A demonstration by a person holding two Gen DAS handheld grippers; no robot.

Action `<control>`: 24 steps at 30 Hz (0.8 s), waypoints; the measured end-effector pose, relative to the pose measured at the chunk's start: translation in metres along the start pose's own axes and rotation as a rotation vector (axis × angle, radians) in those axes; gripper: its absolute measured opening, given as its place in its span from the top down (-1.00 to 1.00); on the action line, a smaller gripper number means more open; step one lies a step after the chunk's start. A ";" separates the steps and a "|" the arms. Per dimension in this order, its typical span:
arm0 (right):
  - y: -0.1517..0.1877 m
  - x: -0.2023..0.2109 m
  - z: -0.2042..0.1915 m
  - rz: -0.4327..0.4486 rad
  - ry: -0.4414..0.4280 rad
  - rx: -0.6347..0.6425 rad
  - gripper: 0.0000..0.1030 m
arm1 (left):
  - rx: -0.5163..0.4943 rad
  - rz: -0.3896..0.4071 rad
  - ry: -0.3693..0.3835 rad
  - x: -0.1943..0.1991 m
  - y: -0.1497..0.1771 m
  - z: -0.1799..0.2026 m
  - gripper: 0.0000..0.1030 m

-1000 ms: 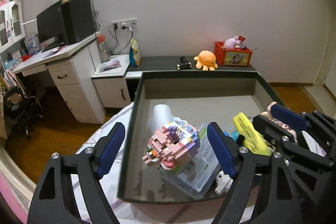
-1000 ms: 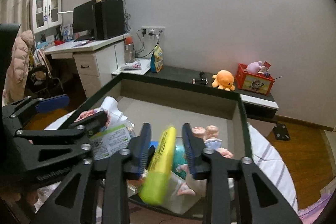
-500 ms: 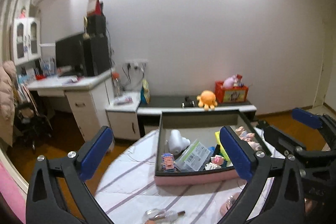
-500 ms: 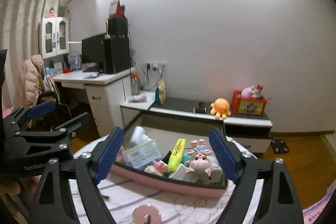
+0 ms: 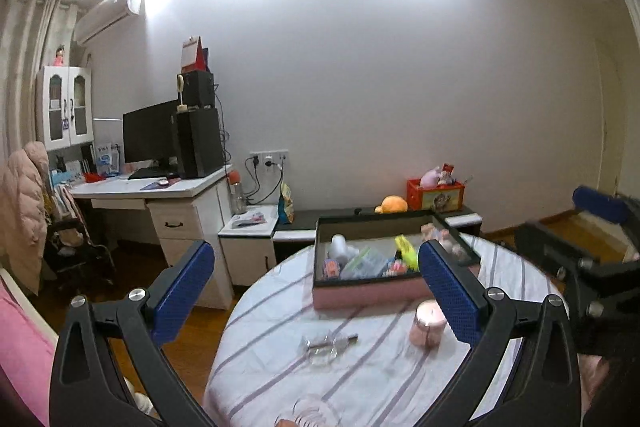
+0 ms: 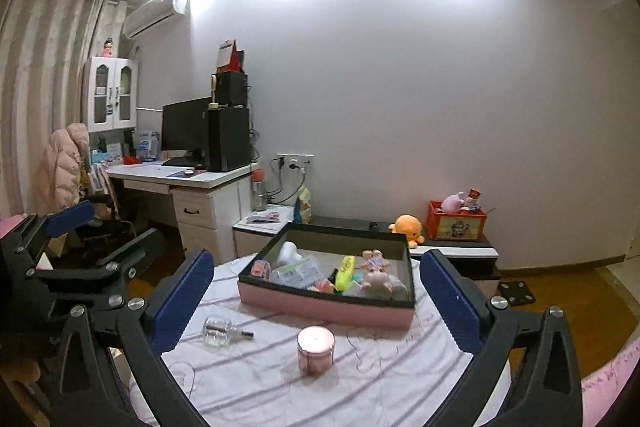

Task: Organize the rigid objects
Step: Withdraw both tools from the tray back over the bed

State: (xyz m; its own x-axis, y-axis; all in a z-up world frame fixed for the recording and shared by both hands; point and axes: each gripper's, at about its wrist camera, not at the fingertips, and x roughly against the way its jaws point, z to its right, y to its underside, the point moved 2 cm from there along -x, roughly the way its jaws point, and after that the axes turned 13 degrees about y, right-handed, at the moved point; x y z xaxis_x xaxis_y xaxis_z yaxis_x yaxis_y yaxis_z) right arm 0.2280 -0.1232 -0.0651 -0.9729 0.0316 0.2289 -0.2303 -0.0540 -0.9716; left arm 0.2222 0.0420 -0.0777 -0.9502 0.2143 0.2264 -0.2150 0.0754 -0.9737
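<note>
A pink box with a dark rim [image 6: 326, 305] [image 5: 360, 293] stands at the far side of the round striped table [image 6: 260, 379]. In it lie a yellow highlighter [image 6: 345, 271] [image 5: 406, 251], a block figure [image 6: 260, 270], a white bottle [image 6: 289, 251], a packet and small dolls [image 6: 374, 259]. In front of the box stand a pink candle jar [image 6: 315, 350] [image 5: 429, 323] and a small glass bottle [image 6: 219, 331] [image 5: 322, 345]. My left gripper [image 5: 320, 283] and right gripper [image 6: 316, 285] are both wide open, empty, held back over the near side of the table.
Behind the table are a low dark bench with an orange plush [image 6: 406, 227] and a red toy box [image 6: 456, 223], a white desk [image 6: 184, 187] with monitor at left, and a chair with a pink jacket [image 6: 64, 167]. A glass rim [image 5: 312, 411] shows at the table's near edge.
The right gripper let go of the yellow highlighter into the box and opened. Both grippers pulled back and up from the box to the near side of the table.
</note>
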 end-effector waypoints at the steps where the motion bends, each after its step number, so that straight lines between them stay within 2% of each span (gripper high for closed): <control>1: 0.002 0.004 0.000 0.000 -0.006 -0.006 -1.00 | 0.000 0.008 0.006 0.004 0.002 0.001 -1.00; 6: 0.010 0.013 -0.001 -0.021 -0.011 -0.014 -1.00 | 0.032 -0.002 0.048 0.015 0.006 -0.002 -1.00; 12: 0.012 0.020 -0.002 -0.015 -0.015 -0.018 -1.00 | 0.029 -0.004 0.035 0.017 0.009 -0.003 -1.00; 17: 0.021 0.011 -0.006 -0.042 -0.011 -0.009 -1.00 | 0.046 -0.039 0.031 0.005 0.019 -0.010 -1.00; 24: 0.055 -0.033 -0.016 -0.175 -0.016 0.000 -1.00 | 0.048 -0.192 0.036 -0.041 0.059 -0.014 -1.00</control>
State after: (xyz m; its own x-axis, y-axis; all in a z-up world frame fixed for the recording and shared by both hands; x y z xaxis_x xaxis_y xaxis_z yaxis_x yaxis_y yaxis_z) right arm 0.2482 -0.1115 -0.1271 -0.9180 0.0243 0.3957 -0.3965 -0.0492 -0.9167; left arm 0.2519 0.0510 -0.1447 -0.8820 0.2353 0.4083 -0.4030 0.0724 -0.9123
